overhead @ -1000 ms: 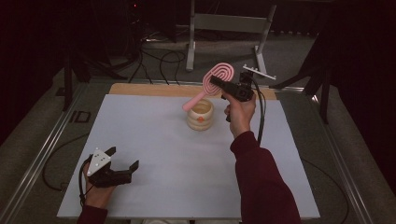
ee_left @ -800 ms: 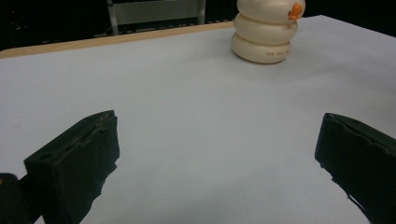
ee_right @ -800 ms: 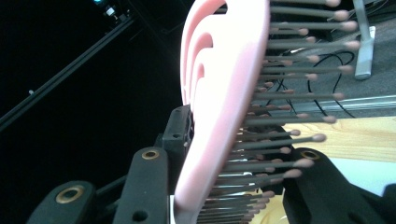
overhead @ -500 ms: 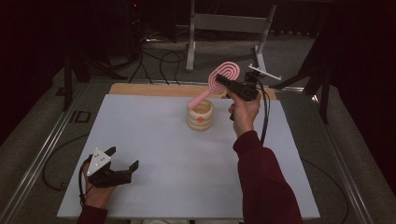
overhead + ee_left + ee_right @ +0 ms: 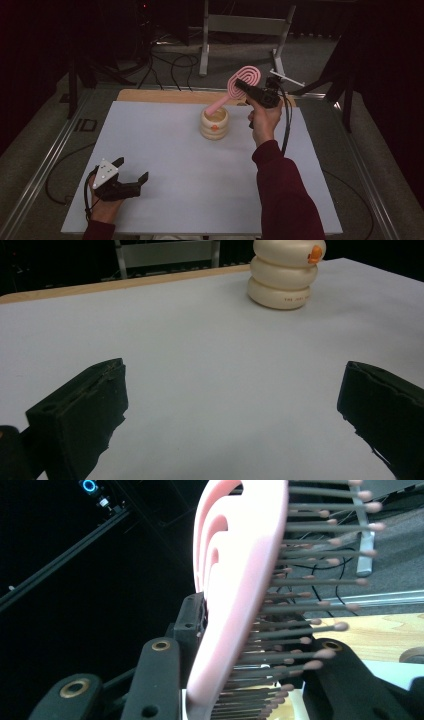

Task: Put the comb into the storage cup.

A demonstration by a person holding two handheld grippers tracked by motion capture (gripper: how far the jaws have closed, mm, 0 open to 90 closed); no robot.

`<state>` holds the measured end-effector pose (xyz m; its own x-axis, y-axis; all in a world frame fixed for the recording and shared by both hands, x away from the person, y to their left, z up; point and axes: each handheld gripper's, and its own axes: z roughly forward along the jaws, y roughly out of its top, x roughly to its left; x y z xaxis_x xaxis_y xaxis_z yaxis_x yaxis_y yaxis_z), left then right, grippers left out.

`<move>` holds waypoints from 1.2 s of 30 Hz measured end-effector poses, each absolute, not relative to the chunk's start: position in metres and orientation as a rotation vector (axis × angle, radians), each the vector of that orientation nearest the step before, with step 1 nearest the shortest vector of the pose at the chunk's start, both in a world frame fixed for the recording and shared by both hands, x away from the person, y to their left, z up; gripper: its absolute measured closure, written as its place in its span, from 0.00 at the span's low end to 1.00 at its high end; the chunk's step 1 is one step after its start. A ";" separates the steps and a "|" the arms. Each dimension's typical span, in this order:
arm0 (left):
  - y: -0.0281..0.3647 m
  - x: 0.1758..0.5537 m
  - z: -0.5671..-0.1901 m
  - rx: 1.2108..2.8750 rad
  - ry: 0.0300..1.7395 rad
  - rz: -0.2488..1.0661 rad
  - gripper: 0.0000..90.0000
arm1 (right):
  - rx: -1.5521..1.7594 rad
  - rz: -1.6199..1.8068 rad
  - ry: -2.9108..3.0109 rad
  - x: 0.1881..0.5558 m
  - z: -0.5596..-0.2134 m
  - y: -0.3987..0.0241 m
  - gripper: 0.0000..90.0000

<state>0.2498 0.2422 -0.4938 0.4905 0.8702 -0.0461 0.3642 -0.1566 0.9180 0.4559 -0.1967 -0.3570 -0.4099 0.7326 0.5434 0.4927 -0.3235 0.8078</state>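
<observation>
Dark drapes ring the white table (image 5: 165, 150). At upper centre of the high view, the right gripper (image 5: 252, 91) is clamped on a pink hairbrush (image 5: 239, 86), handle tip at the cream holder (image 5: 214, 123). A skewed descent could tip it. The left gripper (image 5: 131, 171), lower left, gapes empty.

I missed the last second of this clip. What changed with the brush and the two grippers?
The right gripper stays shut on the pink hairbrush, which has tipped slightly, handle end near the cream holder. The left gripper stays open on the table, unmoved.
</observation>
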 end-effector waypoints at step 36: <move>0.241 0.250 -0.494 1.740 1.050 0.632 0.01 | 1.558 1.683 1.710 0.458 -0.368 -0.193 0.71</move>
<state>0.2500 0.2415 -0.4944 0.4932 0.8687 -0.0468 0.3645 -0.1575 0.9178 0.4583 -0.1929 -0.3680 -0.3793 0.8011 0.4630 0.4757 -0.2604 0.8402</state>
